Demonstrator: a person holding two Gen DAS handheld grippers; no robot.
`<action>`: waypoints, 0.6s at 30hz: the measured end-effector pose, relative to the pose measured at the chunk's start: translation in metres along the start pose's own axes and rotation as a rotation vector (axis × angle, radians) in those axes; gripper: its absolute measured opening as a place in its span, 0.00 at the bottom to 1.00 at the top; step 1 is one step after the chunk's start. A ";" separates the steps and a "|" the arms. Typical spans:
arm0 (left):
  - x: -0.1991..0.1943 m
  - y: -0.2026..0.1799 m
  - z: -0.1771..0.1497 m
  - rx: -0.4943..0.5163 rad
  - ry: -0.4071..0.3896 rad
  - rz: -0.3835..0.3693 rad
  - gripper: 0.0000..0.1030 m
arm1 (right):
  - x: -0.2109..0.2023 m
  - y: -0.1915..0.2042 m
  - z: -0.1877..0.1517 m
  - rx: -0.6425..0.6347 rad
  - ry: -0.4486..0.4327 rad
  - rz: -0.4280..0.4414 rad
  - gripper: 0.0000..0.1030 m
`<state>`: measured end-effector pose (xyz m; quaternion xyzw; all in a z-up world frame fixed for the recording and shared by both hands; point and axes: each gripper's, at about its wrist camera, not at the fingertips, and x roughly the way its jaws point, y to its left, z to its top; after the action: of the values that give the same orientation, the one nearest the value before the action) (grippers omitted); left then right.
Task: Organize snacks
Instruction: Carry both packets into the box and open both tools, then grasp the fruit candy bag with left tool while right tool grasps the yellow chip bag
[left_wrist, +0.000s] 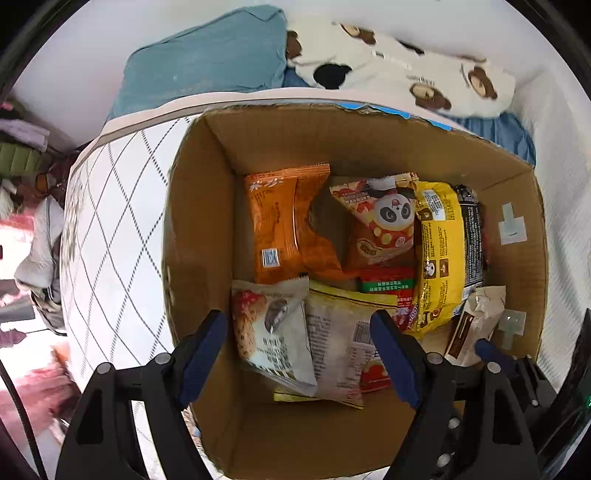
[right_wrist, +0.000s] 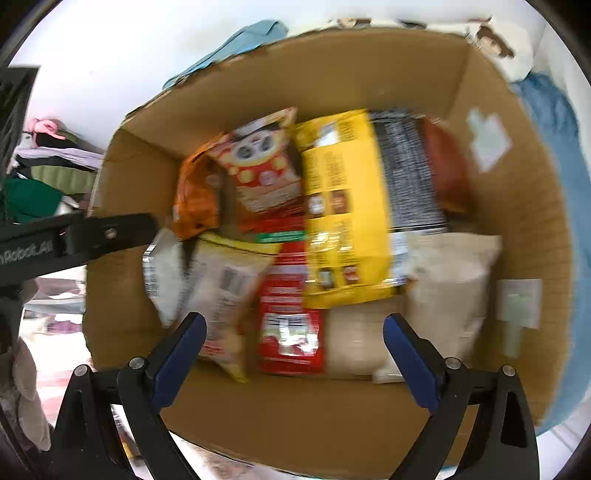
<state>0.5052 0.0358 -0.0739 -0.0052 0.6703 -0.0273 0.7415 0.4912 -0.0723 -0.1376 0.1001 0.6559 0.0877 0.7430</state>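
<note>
- The left gripper (left_wrist: 299, 328) hangs over the cardboard box (left_wrist: 199, 229), its blue-padded fingers (left_wrist: 393, 354) spread wide with nothing between them.
- Just ahead of its fingertips lie a white cookie packet (left_wrist: 271, 332) and a pale packet with printed text (left_wrist: 338, 350) — the first partly overlaps the second.
- Farther ahead, an orange packet (left_wrist: 275, 225) lies flat toward the box's far wall; to its right stands a panda-printed packet (left_wrist: 384, 221), then a yellow bag (left_wrist: 437, 254) with a black bag (left_wrist: 471, 240) behind it.
- The right gripper (right_wrist: 293, 334) is also open and empty, over the same box (right_wrist: 535, 229); this view is motion-blurred.
- Between and just beyond its fingers sit a red packet (right_wrist: 290, 325) and a beige pouch (right_wrist: 450, 291).
- The other tool's black body (right_wrist: 74, 236) reaches in from the left.
- The box rests on a quilted white mattress (left_wrist: 110, 236); beyond it lie a teal cloth (left_wrist: 207, 55) and a bear-printed white fabric (left_wrist: 406, 70).
</note>
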 end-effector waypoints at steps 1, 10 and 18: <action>-0.001 0.002 -0.006 -0.015 -0.012 -0.025 0.77 | -0.003 -0.002 -0.004 -0.011 -0.017 -0.023 0.96; -0.015 0.005 -0.062 -0.073 -0.166 -0.071 0.77 | -0.034 -0.010 -0.033 -0.088 -0.172 -0.139 0.96; -0.045 0.000 -0.108 -0.065 -0.304 -0.037 0.77 | -0.086 -0.007 -0.062 -0.120 -0.299 -0.163 0.96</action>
<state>0.3936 0.0416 -0.0401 -0.0454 0.5507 -0.0182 0.8333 0.4191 -0.0999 -0.0644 0.0138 0.5378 0.0502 0.8415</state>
